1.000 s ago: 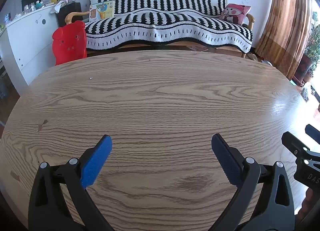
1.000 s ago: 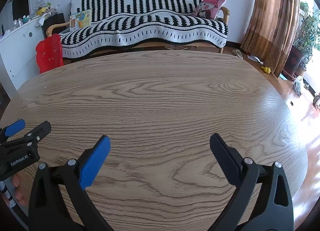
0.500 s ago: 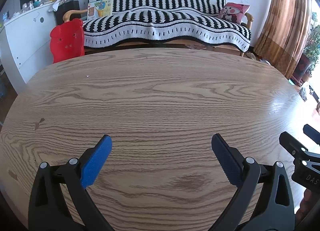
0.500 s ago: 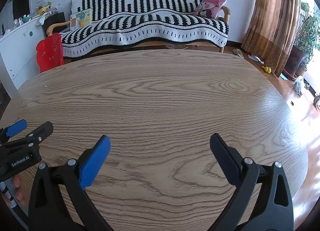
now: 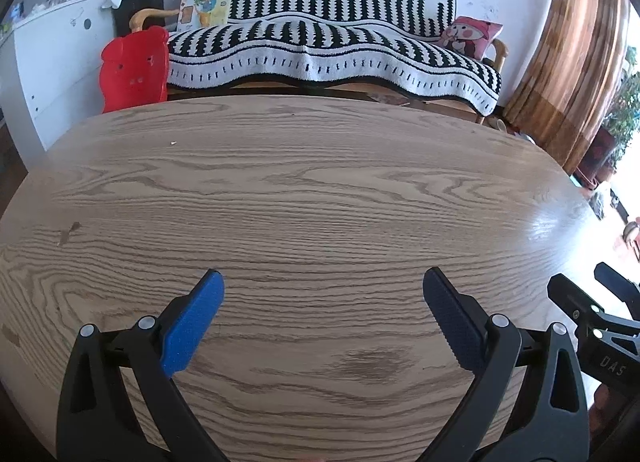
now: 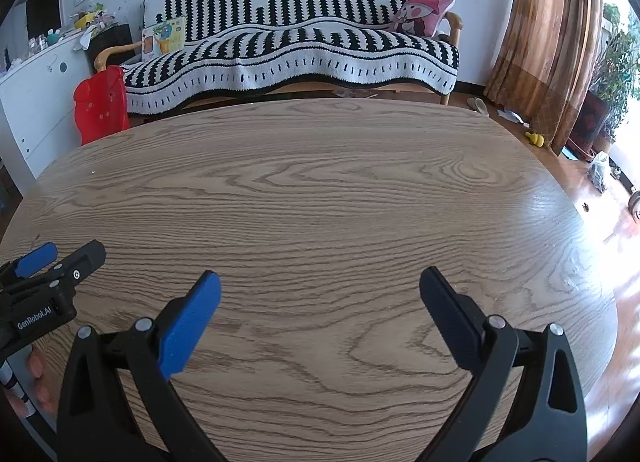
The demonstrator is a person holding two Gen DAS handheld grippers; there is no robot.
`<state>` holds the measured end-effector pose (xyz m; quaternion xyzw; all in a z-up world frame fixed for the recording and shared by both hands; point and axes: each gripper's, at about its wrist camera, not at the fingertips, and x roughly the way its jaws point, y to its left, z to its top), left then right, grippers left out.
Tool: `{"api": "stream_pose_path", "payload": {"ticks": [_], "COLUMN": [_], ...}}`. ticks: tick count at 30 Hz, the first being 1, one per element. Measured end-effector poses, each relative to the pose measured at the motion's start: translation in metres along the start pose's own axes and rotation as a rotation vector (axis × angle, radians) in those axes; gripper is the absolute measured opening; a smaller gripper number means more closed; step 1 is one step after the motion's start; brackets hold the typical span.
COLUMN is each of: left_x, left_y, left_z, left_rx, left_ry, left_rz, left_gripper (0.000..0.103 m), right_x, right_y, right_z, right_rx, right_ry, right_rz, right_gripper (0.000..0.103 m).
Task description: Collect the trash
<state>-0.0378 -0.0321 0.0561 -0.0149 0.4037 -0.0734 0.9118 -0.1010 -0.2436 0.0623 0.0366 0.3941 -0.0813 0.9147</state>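
- My left tool [image 5: 322,290] has swung a little since a second ago: the red plastic chair [image 5: 134,67] and the striped sofa [image 5: 320,41] now sit further right in its view, while my right tool [image 6: 320,288] has barely shifted.
- Both tools hang over the near part of the wooden bench [image 5: 320,189], side by side, each with its blue-padded fingers spread wide and gripping nothing.
- No trash shows on the bench top in either view; only a tiny pale speck [image 5: 173,143] lies toward its far left, too small to identify.
- On the floor to the far right, near the brown curtain [image 6: 548,41], lie a small yellow object [image 6: 535,138] and scattered bits I cannot make out.
- My fingers [image 6: 38,378] show at the right view's near left edge, behind the left tool.
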Motion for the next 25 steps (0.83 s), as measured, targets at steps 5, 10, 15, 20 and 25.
{"api": "stream_pose_path", "payload": {"ticks": [5, 10, 15, 20, 25], "left_x": [-0.002, -0.004, 0.002, 0.01, 0.023], "left_y": [-0.004, -0.014, -0.015, -0.005, 0.001], "left_z": [-0.001, -0.007, -0.013, -0.018, -0.023], "left_rx": [0.023, 0.086, 0.096, 0.086, 0.098], "left_ry": [-0.01, -0.014, 0.046, 0.038, 0.063], "left_rz": [-0.005, 0.047, -0.033, -0.011, 0.028], "left_gripper": [0.097, 0.097, 0.097, 0.097, 0.097], "right_x": [0.0, 0.001, 0.003, 0.017, 0.039], "right_y": [0.0, 0.0, -0.001, -0.001, -0.004], "right_z": [0.0, 0.0, 0.001, 0.0, 0.0], "right_rx": [0.0, -0.002, 0.009, 0.002, 0.011], "right_ry": [-0.001, 0.003, 0.02, 0.056, 0.111], "right_rz": [0.001, -0.003, -0.001, -0.029, -0.038], "right_gripper": [0.096, 0.096, 0.096, 0.096, 0.096]}}
